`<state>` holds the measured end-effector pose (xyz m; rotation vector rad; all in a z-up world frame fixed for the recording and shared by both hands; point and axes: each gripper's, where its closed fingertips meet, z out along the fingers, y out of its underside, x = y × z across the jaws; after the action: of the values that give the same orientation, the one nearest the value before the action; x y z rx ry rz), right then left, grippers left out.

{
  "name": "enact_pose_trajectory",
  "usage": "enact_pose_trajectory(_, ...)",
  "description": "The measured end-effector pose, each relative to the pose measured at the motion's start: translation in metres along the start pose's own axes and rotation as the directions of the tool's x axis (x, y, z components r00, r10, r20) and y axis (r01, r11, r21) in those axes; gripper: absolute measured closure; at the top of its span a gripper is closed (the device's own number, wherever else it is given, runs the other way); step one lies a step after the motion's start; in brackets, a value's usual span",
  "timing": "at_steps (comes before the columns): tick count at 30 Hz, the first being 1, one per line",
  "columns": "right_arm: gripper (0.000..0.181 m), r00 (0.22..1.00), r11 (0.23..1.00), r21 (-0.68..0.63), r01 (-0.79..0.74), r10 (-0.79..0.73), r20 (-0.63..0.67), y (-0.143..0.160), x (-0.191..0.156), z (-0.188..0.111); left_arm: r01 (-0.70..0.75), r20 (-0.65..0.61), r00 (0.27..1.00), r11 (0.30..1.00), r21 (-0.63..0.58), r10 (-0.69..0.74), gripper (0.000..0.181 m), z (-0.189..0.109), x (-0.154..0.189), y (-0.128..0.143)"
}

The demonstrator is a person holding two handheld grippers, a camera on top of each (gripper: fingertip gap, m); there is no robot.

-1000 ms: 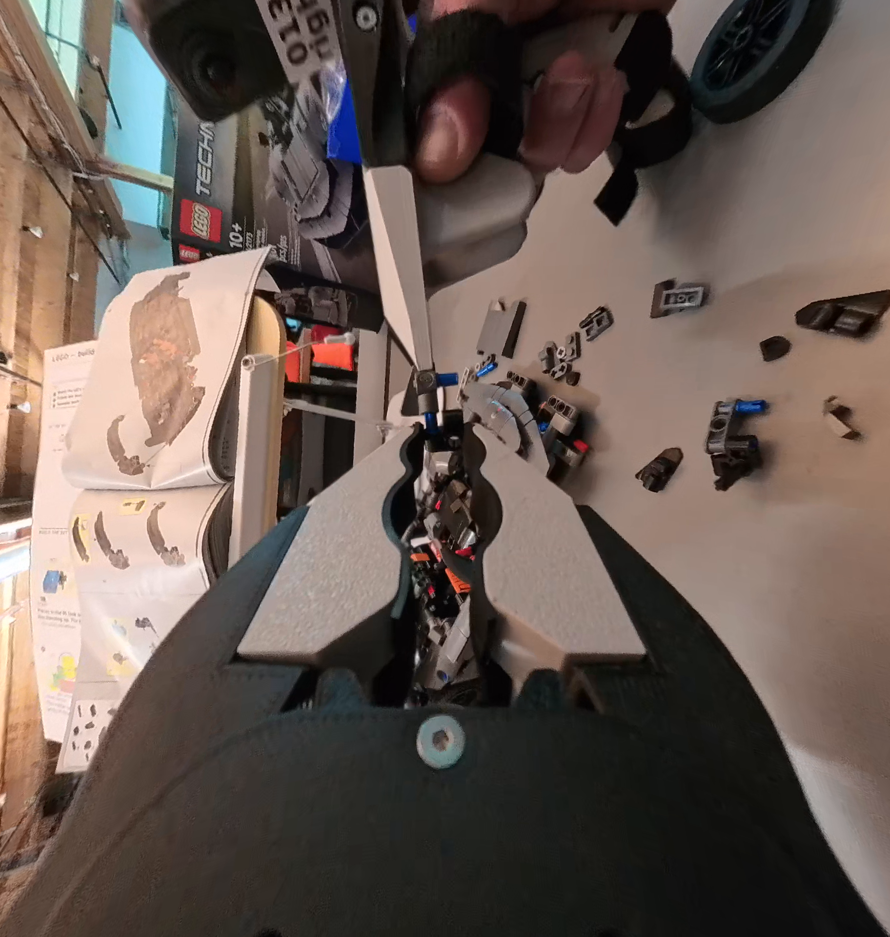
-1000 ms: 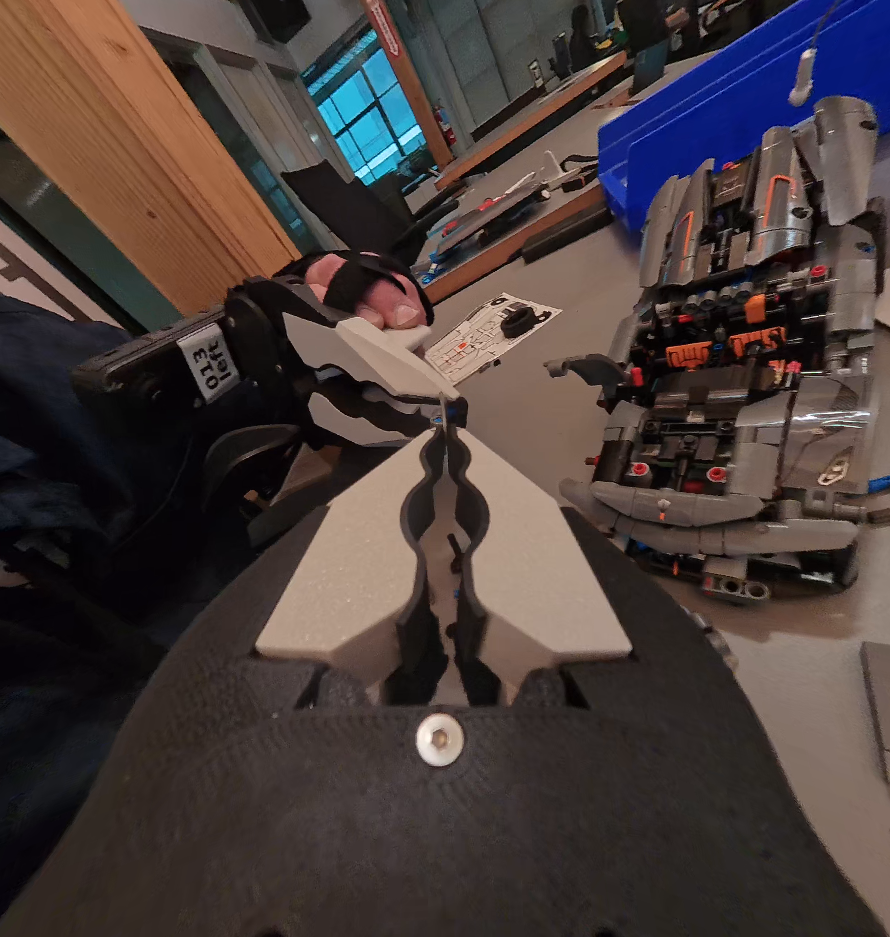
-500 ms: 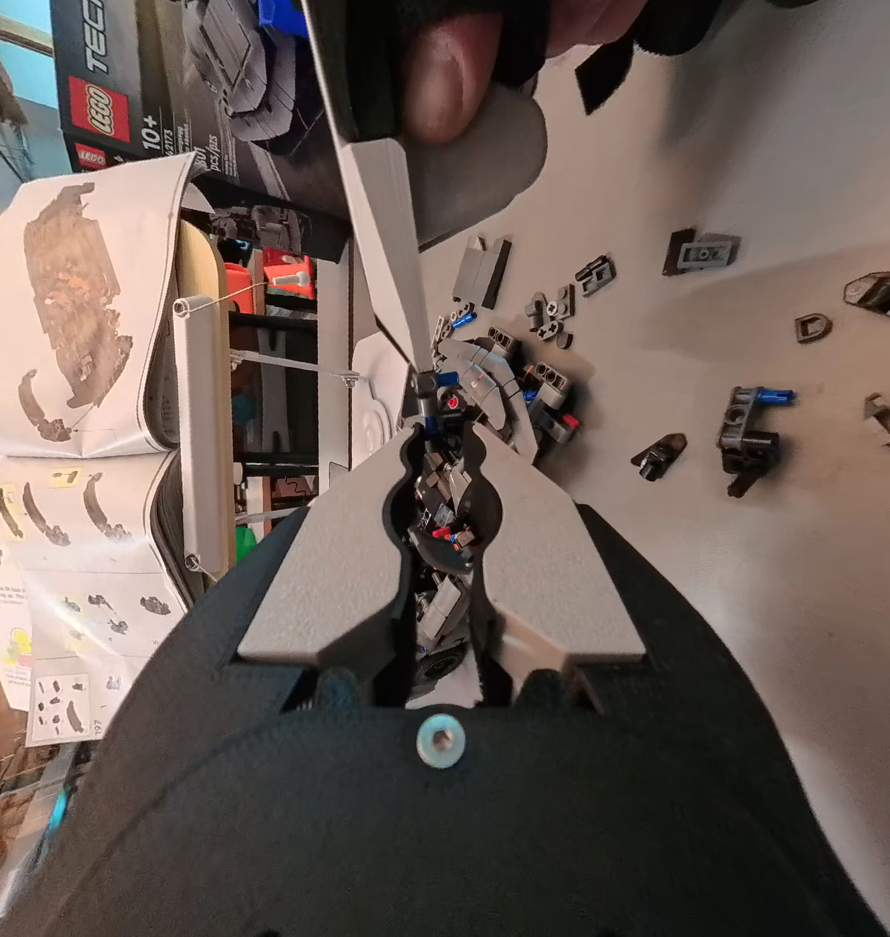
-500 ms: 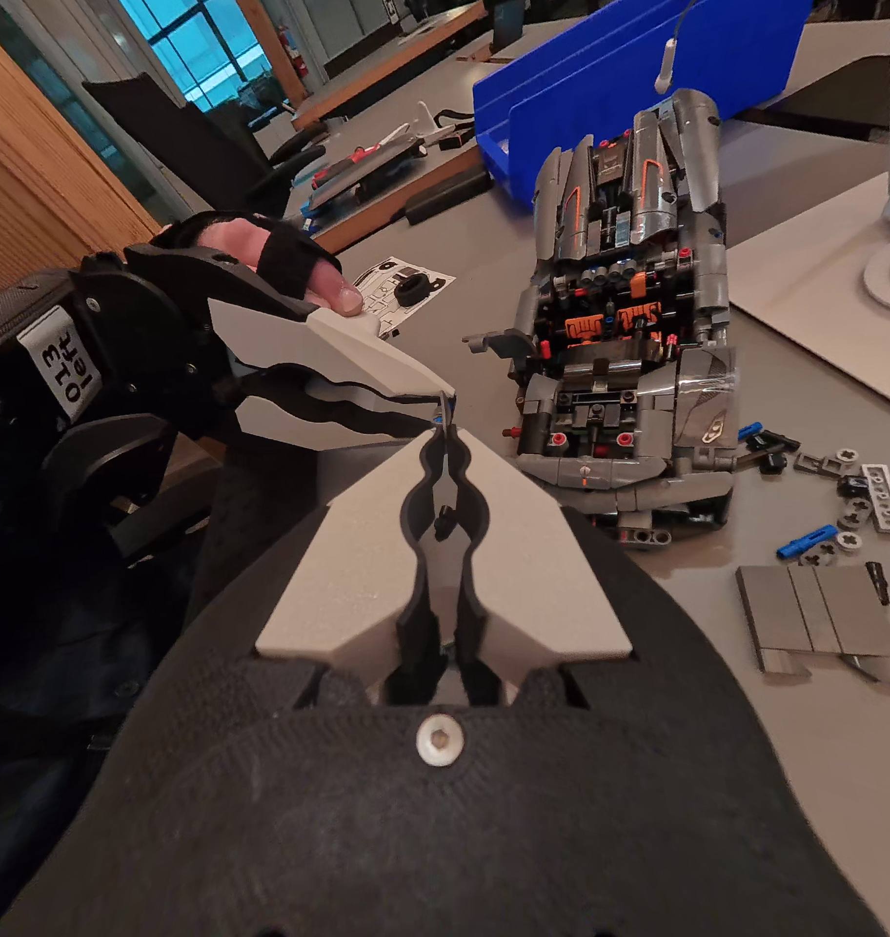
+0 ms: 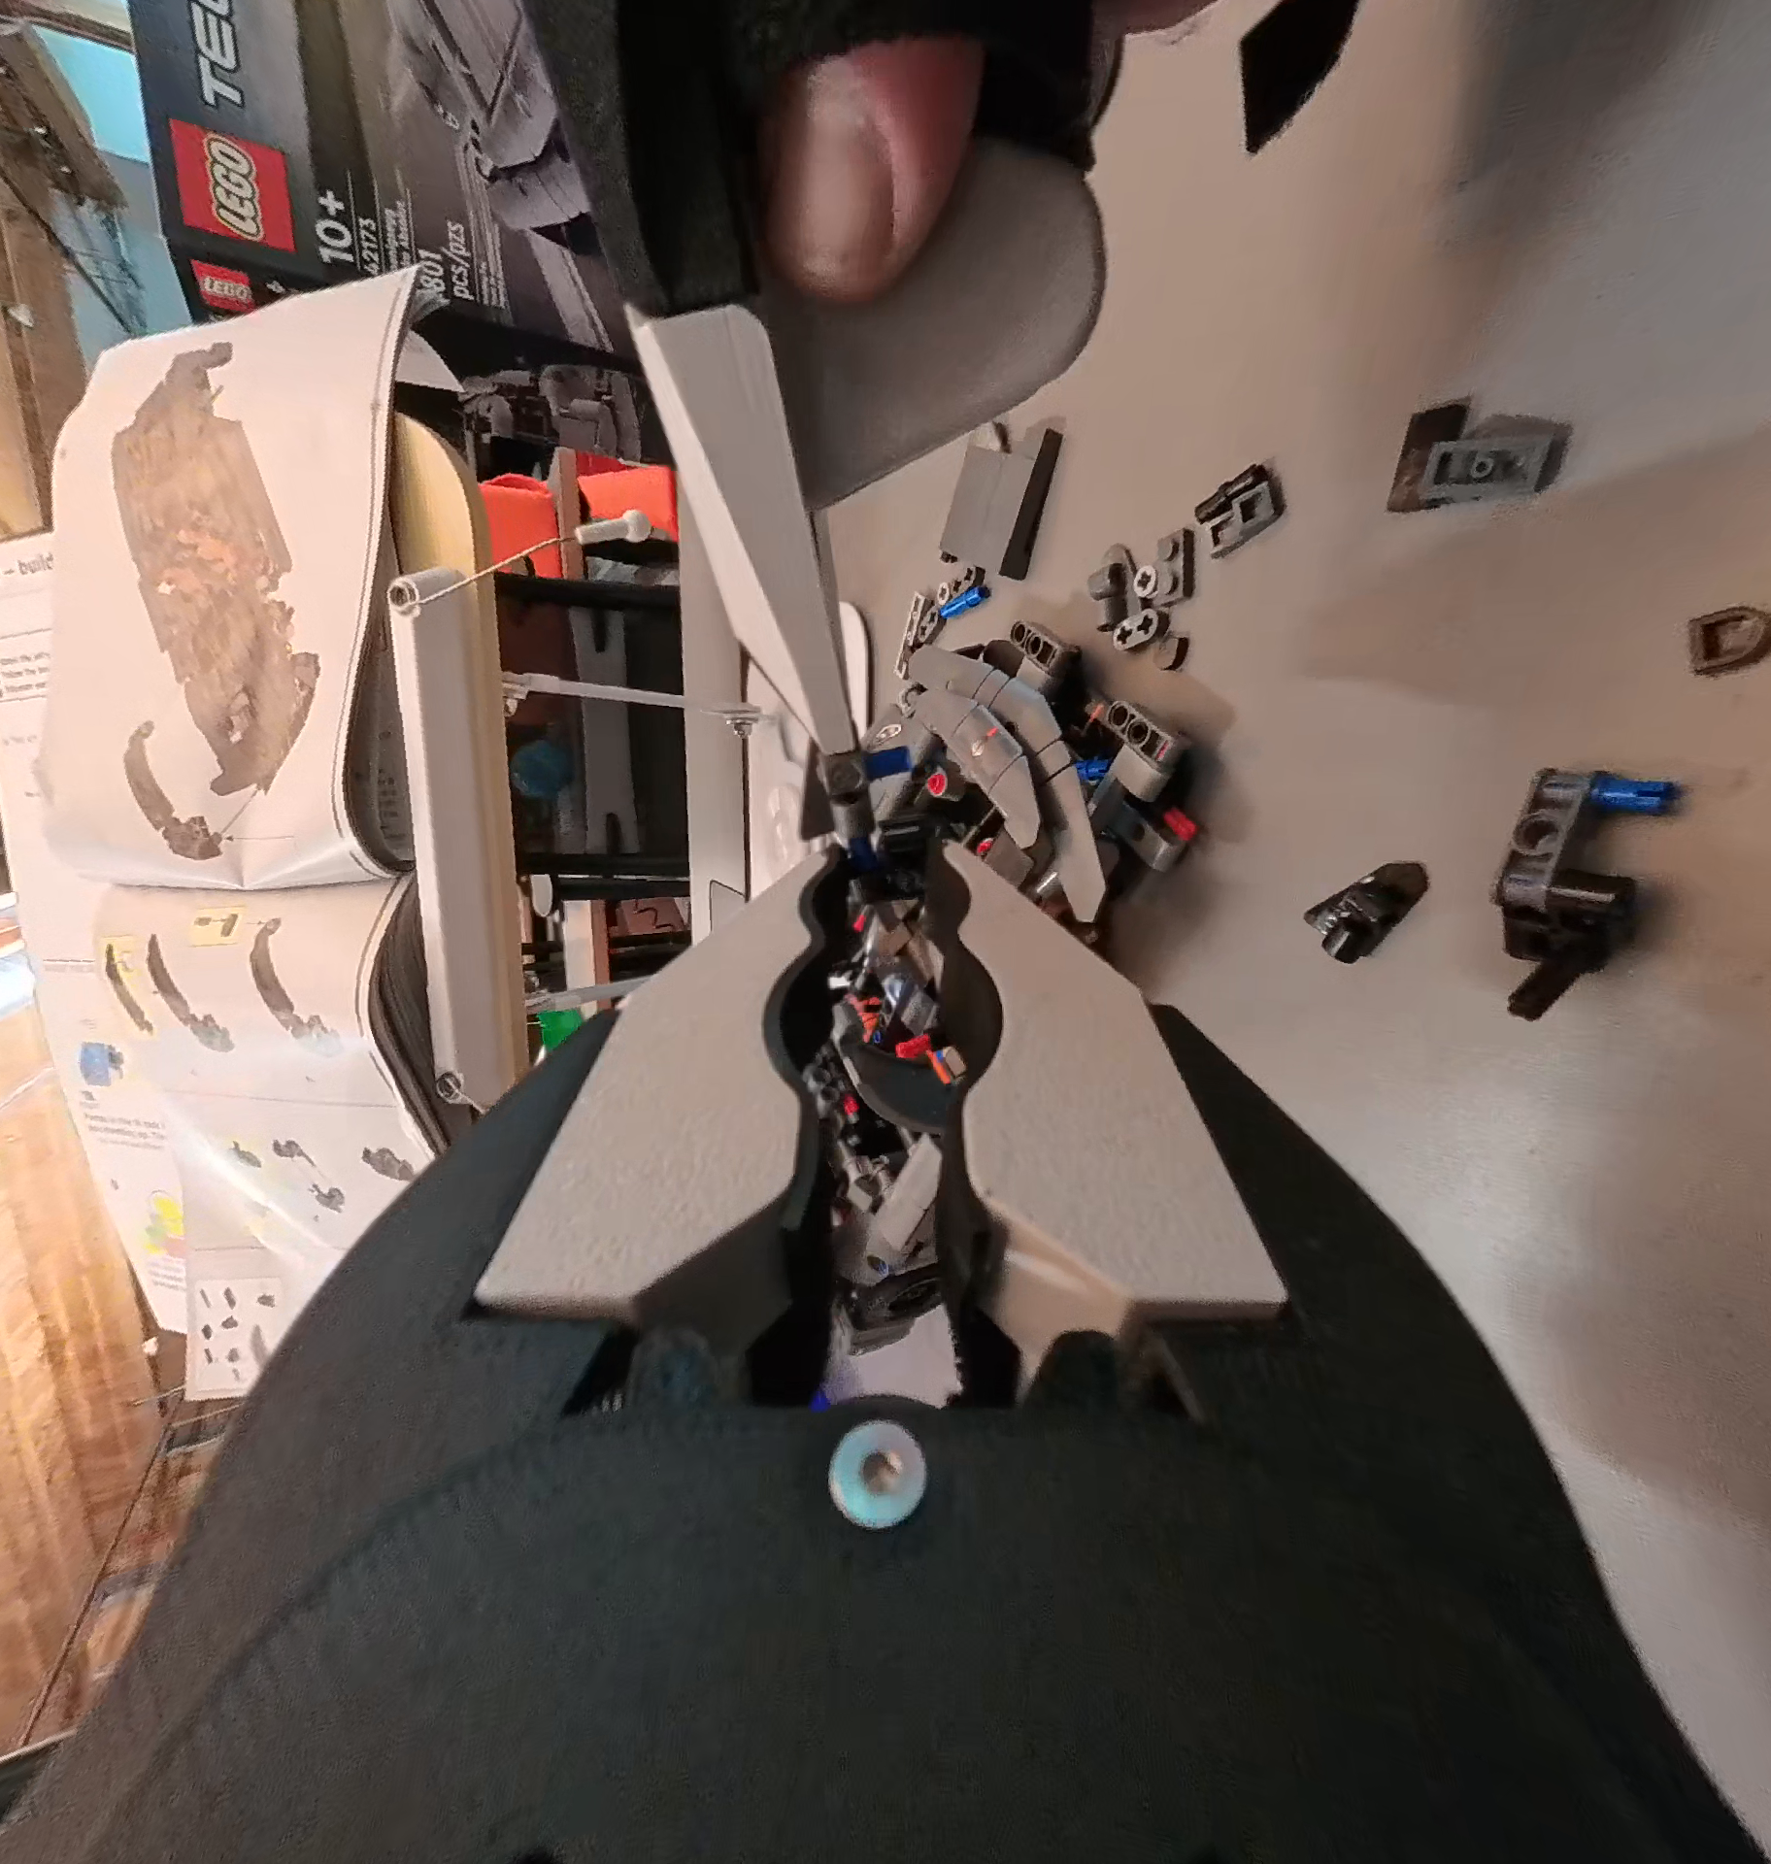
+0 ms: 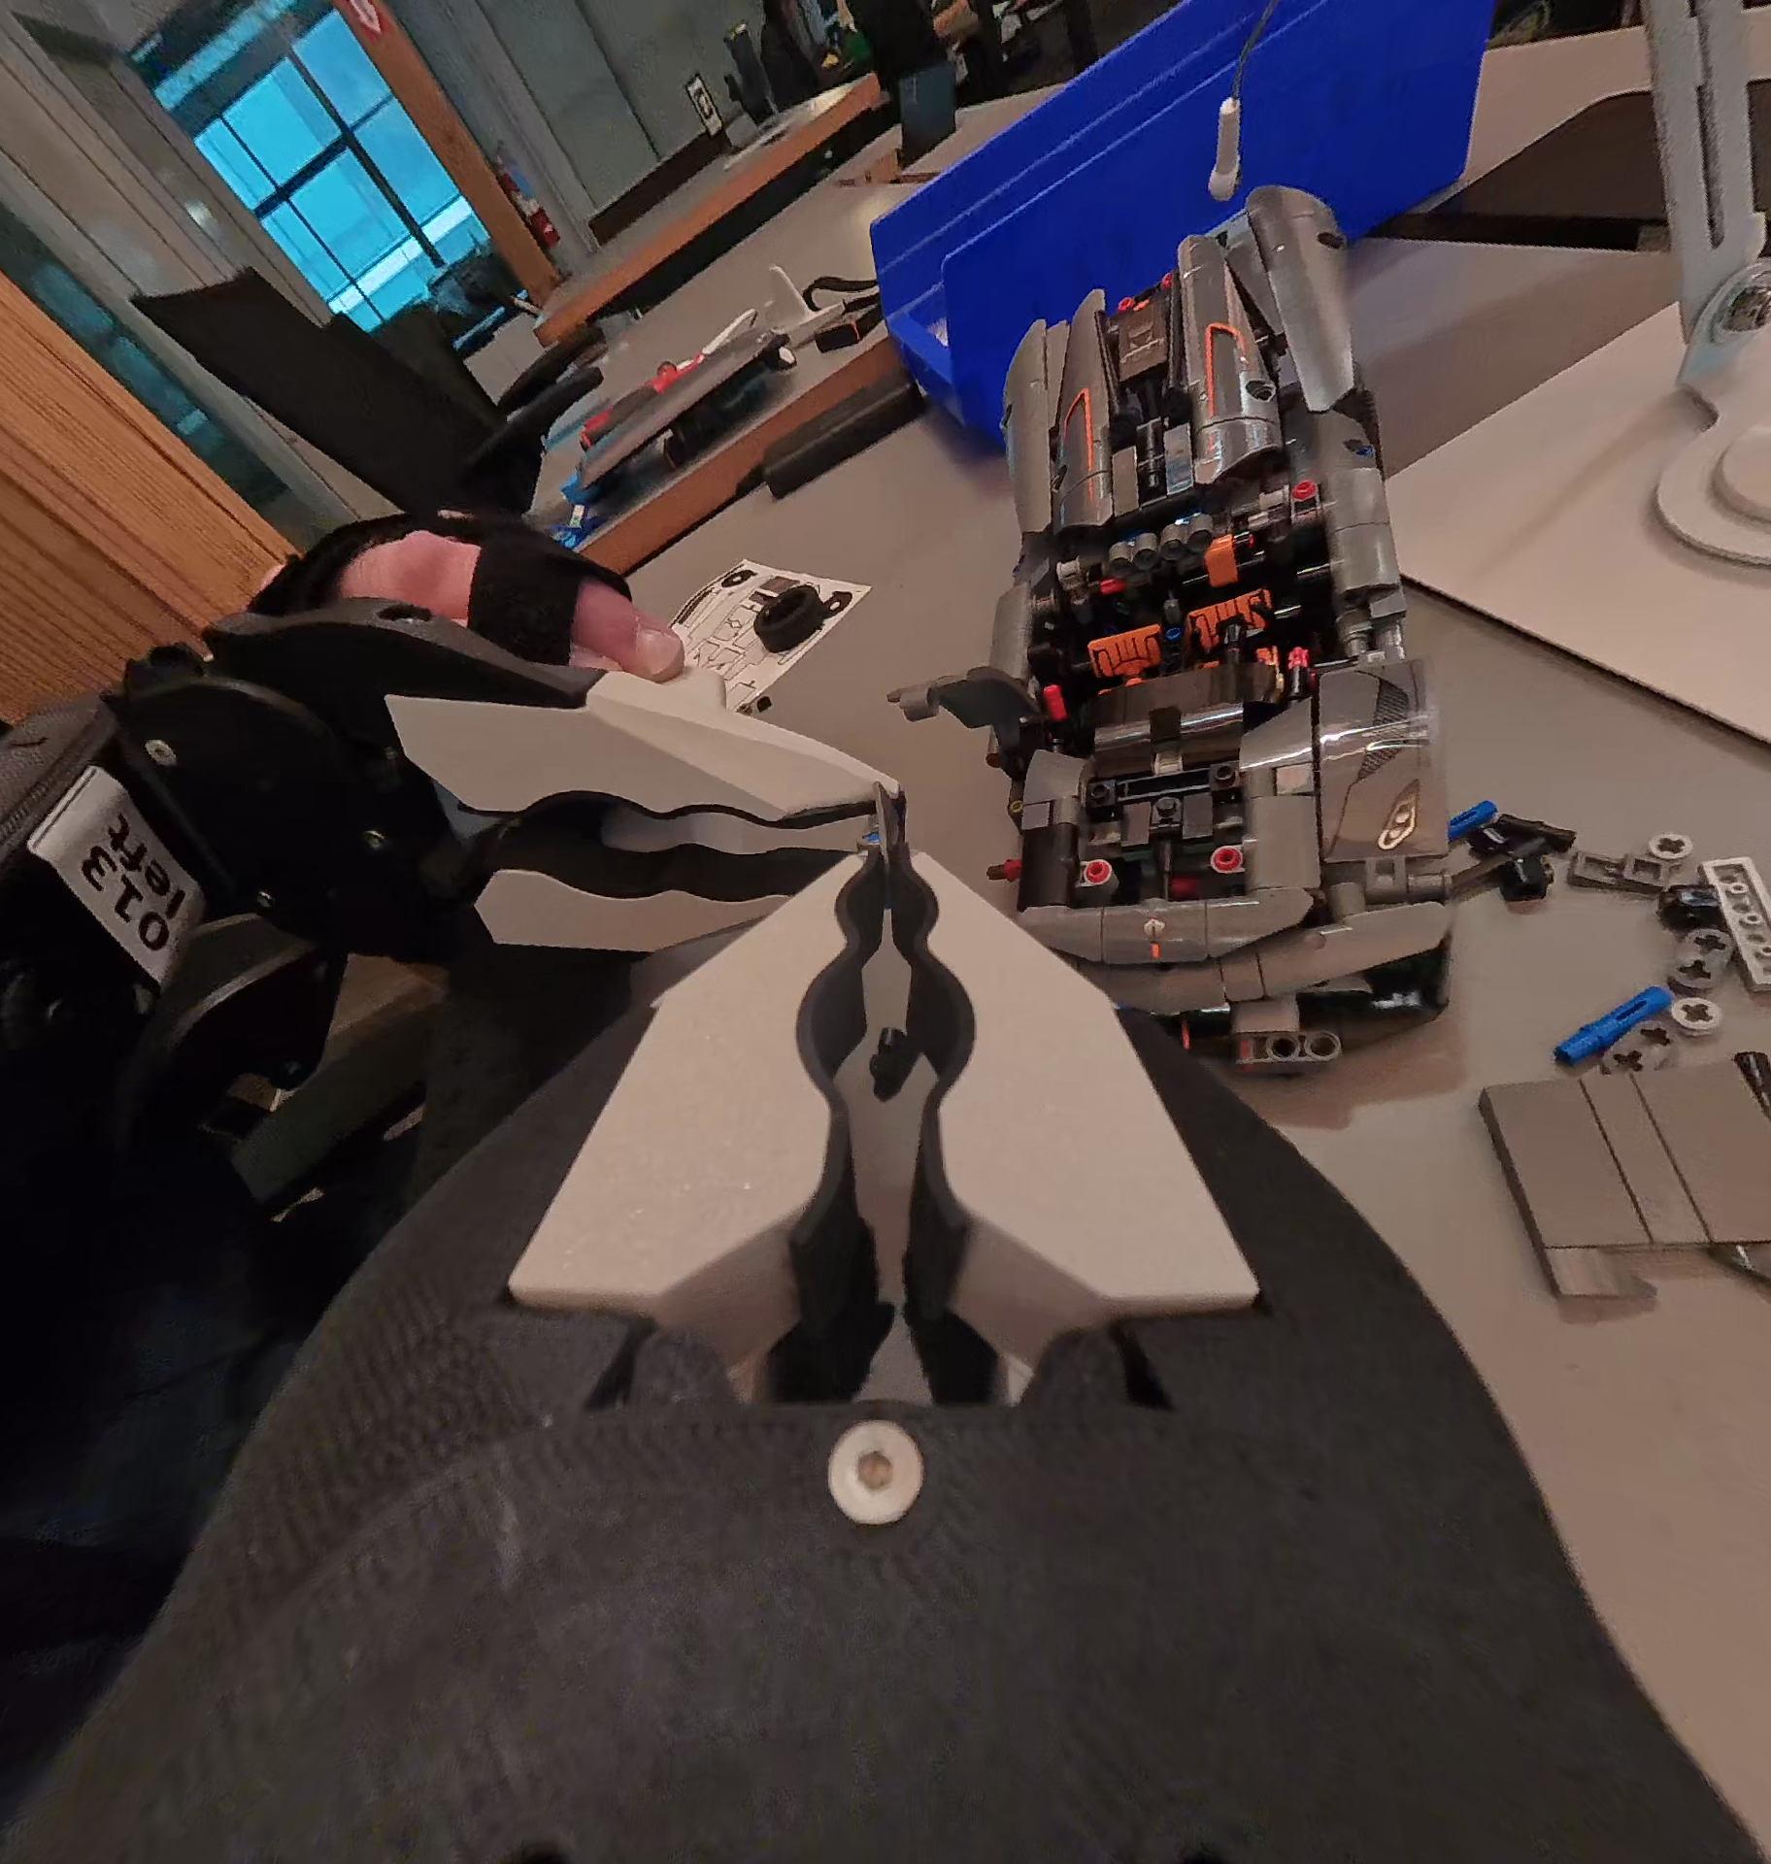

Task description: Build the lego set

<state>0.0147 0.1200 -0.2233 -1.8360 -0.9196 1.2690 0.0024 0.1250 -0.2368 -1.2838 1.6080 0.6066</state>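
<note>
A small dark grey piece with a blue pin point(image 5: 846, 782) hangs in the air between both grippers. My left gripper point(image 5: 887, 852) is shut on its lower, blue end. My right gripper point(image 5: 841, 751) comes down from above and is shut on its grey top. In the right wrist view the right gripper point(image 6: 887, 862) meets the left gripper point(image 6: 887, 802) tip to tip on the thin dark piece point(image 6: 887, 827). The grey, black and orange lego car point(image 6: 1214, 706) stands on the table to the right; it also shows beyond the left fingers point(image 5: 992, 746).
Loose dark pieces point(image 5: 1557, 867), flat grey panels point(image 6: 1648, 1170) and a blue pin point(image 6: 1608, 1024) lie around the car. An open instruction book point(image 5: 216, 605) and the set box point(image 5: 357, 151) stand behind. A blue bin point(image 6: 1164, 202), a sheet with a tyre point(image 6: 771, 615) and a white stand base point(image 6: 1749, 474) are nearby. The tips of both grippers are at nearly the same place.
Both grippers have stayed shut on the small piece and swung together. The car now sits more to the middle of the right wrist view, with more loose parts showing.
</note>
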Motion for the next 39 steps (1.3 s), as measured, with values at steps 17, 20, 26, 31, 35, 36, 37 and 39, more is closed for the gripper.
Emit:
enact_pose_trajectory(17,0.181,0.998,0.996,0.072,-0.056,0.054,0.020,-0.008,0.000,-0.002,-0.014,0.049,0.999,0.999,-0.034,0.016,0.171,0.002,-0.009,-0.003)
enact_pose_trajectory(20,0.181,0.999,0.996,0.072,-0.048,0.047,0.007,-0.008,0.001,-0.001,-0.015,0.047,0.999,0.999,-0.044,0.017,0.171,0.002,-0.009,-0.003)
enact_pose_trajectory(26,0.181,0.999,0.996,0.072,-0.055,0.054,0.005,-0.007,0.003,-0.001,-0.028,0.053,0.998,0.999,-0.042,0.031,0.172,0.005,-0.009,-0.003)
enact_pose_trajectory(31,0.181,0.997,0.991,0.124,-0.052,0.045,0.056,-0.017,-0.002,-0.007,0.010,0.080,0.997,1.000,0.027,-0.012,0.170,-0.003,-0.020,-0.007)
enact_pose_trajectory(35,0.181,0.995,0.984,0.168,-0.063,0.049,0.090,-0.024,-0.005,-0.013,0.017,0.125,0.992,0.999,0.046,-0.023,0.169,-0.006,-0.027,-0.007)
enact_pose_trajectory(36,0.181,0.995,0.983,0.172,-0.061,0.046,0.090,-0.025,-0.005,-0.014,0.020,0.123,0.992,0.998,0.053,-0.026,0.168,-0.006,-0.027,-0.008)
enact_pose_trajectory(37,0.181,0.994,0.982,0.176,-0.062,0.046,0.097,-0.026,-0.005,-0.015,0.021,0.124,0.992,0.998,0.054,-0.028,0.167,-0.006,-0.027,-0.008)
enact_pose_trajectory(39,0.181,0.993,0.982,0.174,-0.070,0.052,0.110,-0.025,-0.006,-0.014,0.018,0.132,0.991,0.998,0.067,-0.027,0.169,-0.008,-0.028,-0.010)
